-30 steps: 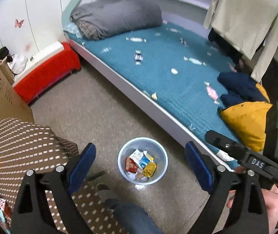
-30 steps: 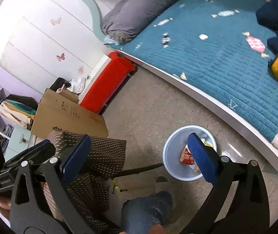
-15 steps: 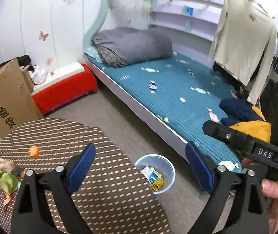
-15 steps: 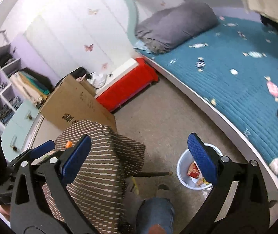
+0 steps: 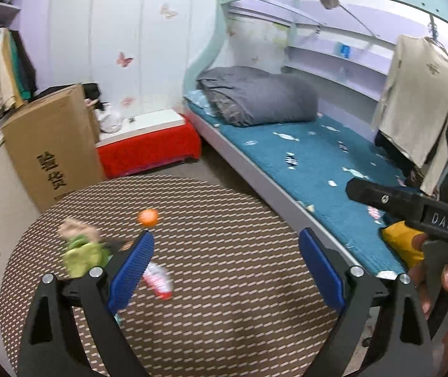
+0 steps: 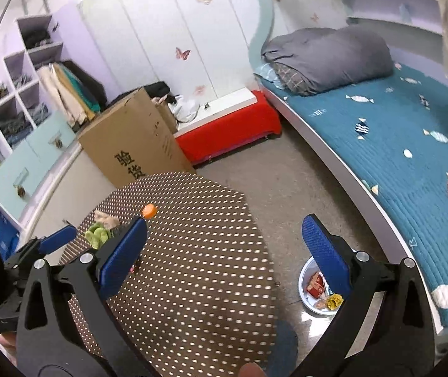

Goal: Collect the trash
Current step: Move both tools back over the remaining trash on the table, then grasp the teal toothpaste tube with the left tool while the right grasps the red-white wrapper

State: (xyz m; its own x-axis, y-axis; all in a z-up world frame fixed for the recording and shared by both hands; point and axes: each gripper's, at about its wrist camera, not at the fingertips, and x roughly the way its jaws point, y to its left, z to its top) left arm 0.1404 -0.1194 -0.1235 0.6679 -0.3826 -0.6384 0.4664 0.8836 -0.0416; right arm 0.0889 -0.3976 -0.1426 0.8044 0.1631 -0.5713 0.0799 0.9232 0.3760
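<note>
left wrist view: the left gripper [image 5: 224,260] hangs over the round table [image 5: 239,298] with its blue jaws wide apart and nothing between them. on the table's left part lie the scraps of trash: a blurred green wrapper [image 5: 82,256] near the left edge, a beige crumpled scrap [image 5: 74,227] just behind it, a small orange piece [image 5: 147,217] toward the far edge, and a red-and-white packet [image 5: 158,281] just beside the left jaw's tip. the other gripper's black body shows at the right, held in a hand [image 5: 443,286].

right wrist view: the right gripper [image 6: 224,246] also stands agape, empty, above the table's near right part. the green wrapper [image 6: 98,235] and orange piece [image 6: 148,211] sit by the table's far left edge. on the floor right of the table, beside the bed [image 6: 396,144], stands the trash bin [image 6: 302,282] with wrappers inside, partly hidden behind the right jaw.
</note>
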